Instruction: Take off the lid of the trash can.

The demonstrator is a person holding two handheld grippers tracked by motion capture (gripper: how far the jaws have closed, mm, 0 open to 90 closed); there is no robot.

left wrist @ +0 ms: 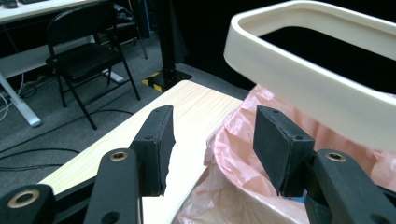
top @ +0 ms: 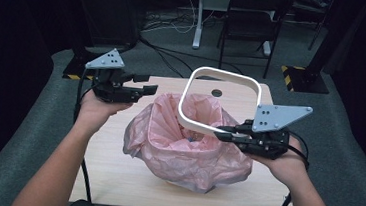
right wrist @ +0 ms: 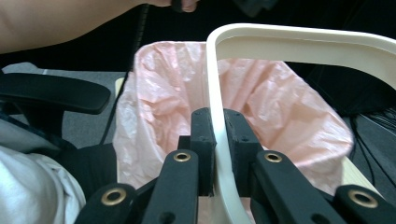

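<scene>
Cream-white plastic ring frame (top: 219, 102), rounded-rectangular, smooth and glossy, open in the middle: held tilted in the air above the bin, its near edge low, its far edge raised. In the right gripper view the frame (right wrist: 299, 42) runs off the right edge; in the left gripper view its far end (left wrist: 308, 88) is cut off at the right.

Right gripper (top: 226, 133): matte black jaws clamped on the near rim of the frame, one pad on each side of the band. The band's lower stretch disappears between the pads (right wrist: 203, 140) in the right gripper view.

Left gripper (top: 145, 83): jaws apart with nothing between them, hovering to the left of the bin and apart from the frame. Its pads (left wrist: 159, 149) are flat, black and rubbery, the left one ragged along its edge.

Pale pink thin plastic bag liner (top: 187, 143): crinkled, translucent, draped over a bin that it hides wholly; the bin's own colour and shape cannot be told. Something small and dark lies inside, too blurred to identify.

Light wood-grain table (top: 110, 167): rectangular, with a round hole (top: 216, 92) near its far edge, partly behind the frame.

Surroundings: black folding chair (top: 251, 18) beyond the table, grey carpet (top: 27, 144), black cables on the floor.
</scene>
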